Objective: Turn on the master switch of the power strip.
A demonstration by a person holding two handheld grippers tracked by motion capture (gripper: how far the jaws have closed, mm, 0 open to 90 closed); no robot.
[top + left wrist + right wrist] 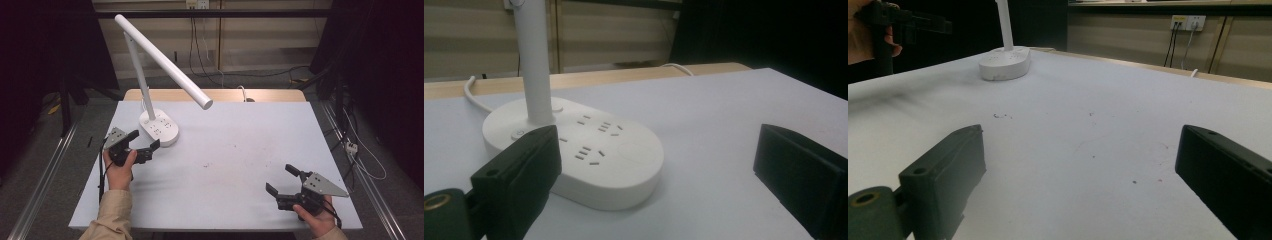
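Two grippers rest over the white table point(225, 165), both with jaws spread apart and empty: the left gripper point(145, 142) just beside the desk lamp point(159, 127), the right gripper point(281, 181) well apart near the front right corner. No readable writing appears on the lamp's oval base, which carries socket slots.

A lab-like recording space. A white-topped table point(225, 165) sits between metal floor rails point(45, 170), surrounded by dark curtains point(385, 60). Loose cables point(210, 65) run along the beige back wall to wall sockets point(1187, 22). A white desk lamp point(159, 127) with built-in outlets stands on the table.
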